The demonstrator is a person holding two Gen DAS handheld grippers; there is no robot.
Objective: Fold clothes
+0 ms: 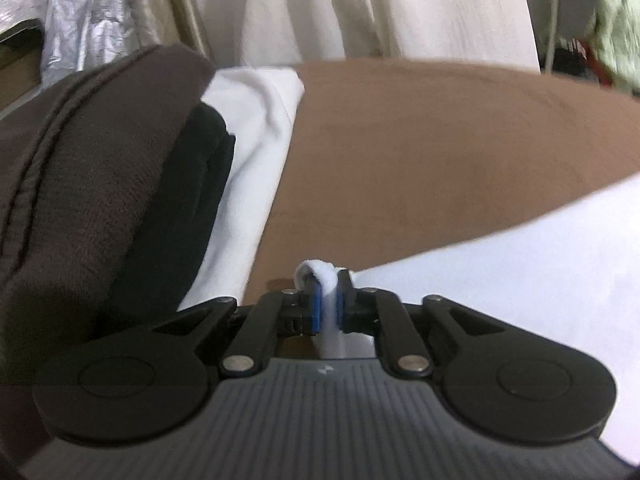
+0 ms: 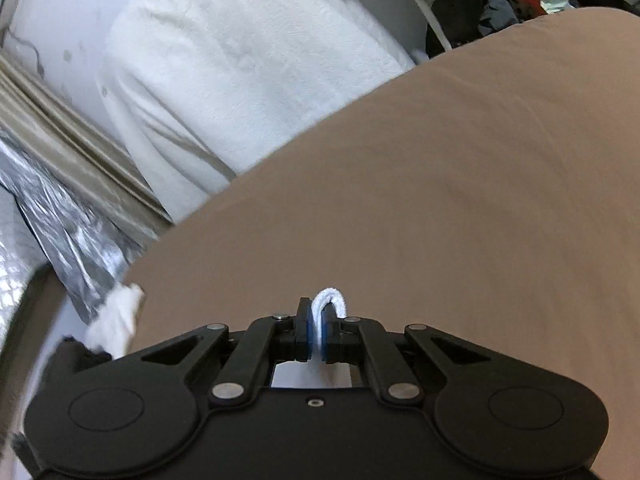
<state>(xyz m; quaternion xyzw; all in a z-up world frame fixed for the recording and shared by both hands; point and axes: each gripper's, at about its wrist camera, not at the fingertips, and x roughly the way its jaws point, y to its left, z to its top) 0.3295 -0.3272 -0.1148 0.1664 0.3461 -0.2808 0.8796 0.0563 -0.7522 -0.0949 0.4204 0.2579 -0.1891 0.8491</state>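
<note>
On my left wrist view, working from the left edge, I see a stack of folded clothes: a dark brown ribbed knit garment [image 1: 80, 168] on top, a black folded piece [image 1: 188, 200] under it, and a white folded cloth [image 1: 256, 152] at the bottom, its edge lying on the tan brown sheet-covered surface [image 1: 440, 152]. I would call that surface a bed, though the blur leaves me unsure. My left gripper [image 1: 329, 300] has its blue-padded fingers nearly together, pinching a thin edge of the white soft fabric garment [image 1: 540, 264], a small loop of which curls over the left pad. The rest of that garment spreads away to the right, over the tan surface and down past the gripper body. Behind, pale cream curtains [image 1: 380, 12] hang, with crinkled silver foil [image 1: 84, 20] to their left. On my right wrist view, the same foil [image 2: 60, 216] sits at far left, a white fleecy blanket [image 2: 240, 60] beyond it, and the tan surface [image 2: 460, 200] fills the middle and right. My right gripper [image 2: 319, 336] is likewise closed down on a looped white hem [image 2: 326, 300] of the garment, which hangs below the fingers.
</note>
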